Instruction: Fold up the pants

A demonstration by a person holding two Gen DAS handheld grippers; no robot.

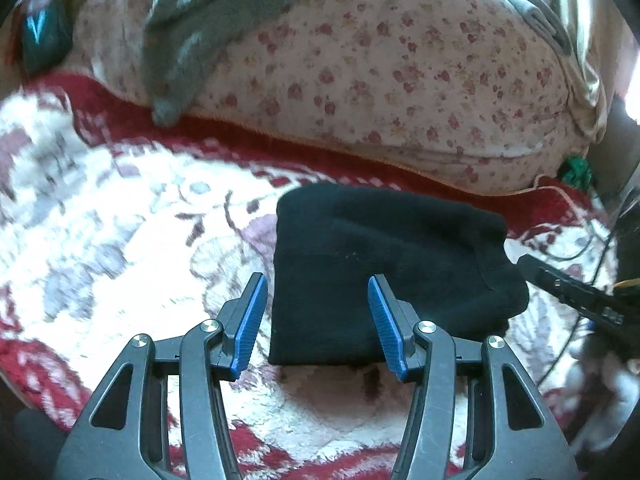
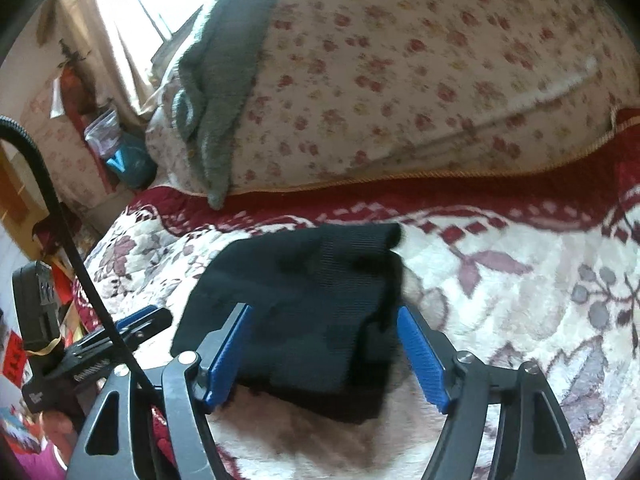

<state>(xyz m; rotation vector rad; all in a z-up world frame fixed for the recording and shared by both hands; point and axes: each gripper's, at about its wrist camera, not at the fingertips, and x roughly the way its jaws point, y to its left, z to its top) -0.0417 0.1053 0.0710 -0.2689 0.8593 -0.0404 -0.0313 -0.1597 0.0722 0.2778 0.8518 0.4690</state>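
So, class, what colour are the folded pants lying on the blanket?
Black; the folded pants show best in the left wrist view.

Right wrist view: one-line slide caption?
Right gripper open over folded black pants on a floral blanket.

Both wrist cameras look steeply down, close over the folded black fabric pants [image 1: 384, 276] [image 2: 304, 308], sharing the red-and-cream plush blanket [image 1: 120, 220] [image 2: 520, 280].

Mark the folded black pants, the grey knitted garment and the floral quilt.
folded black pants [image 1: 384, 264], left wrist view, middle of top layer
grey knitted garment [image 2: 228, 80], right wrist view, middle of the draped strip
floral quilt [image 1: 400, 64], left wrist view, bare patterned face
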